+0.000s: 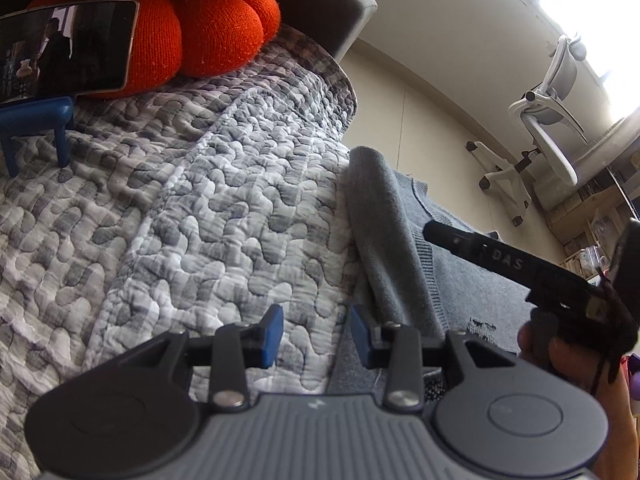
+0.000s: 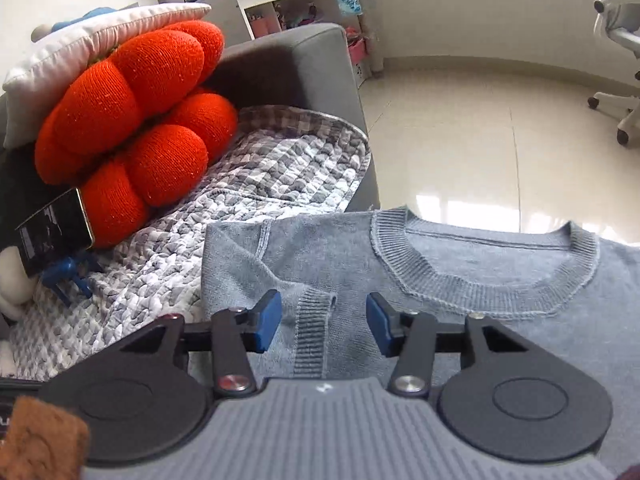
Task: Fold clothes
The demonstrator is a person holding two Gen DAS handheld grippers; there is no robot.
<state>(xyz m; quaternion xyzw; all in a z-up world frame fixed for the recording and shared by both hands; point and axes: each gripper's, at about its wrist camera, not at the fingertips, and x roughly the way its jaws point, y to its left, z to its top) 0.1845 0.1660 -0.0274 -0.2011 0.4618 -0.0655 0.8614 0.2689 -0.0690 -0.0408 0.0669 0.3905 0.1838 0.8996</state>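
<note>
Jaws of both the left gripper (image 1: 317, 336) and right gripper (image 2: 323, 322) stand open, empty, above the grey sweater (image 2: 460, 264).

Both wrist views low, close, sharing orange cushion (image 1: 208, 28) (image 2: 132, 120)

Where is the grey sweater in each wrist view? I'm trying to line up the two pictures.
Left wrist view: the grey sweater lies at centre right, seen edge-on with a fold, beside the quilted cover's edge.
Right wrist view: the grey sweater fills the lower centre and right, collar up, a sleeve cuff between the open hand-held gripper fingers.
Shared landmark: the orange cushion, upper left in both.
</note>
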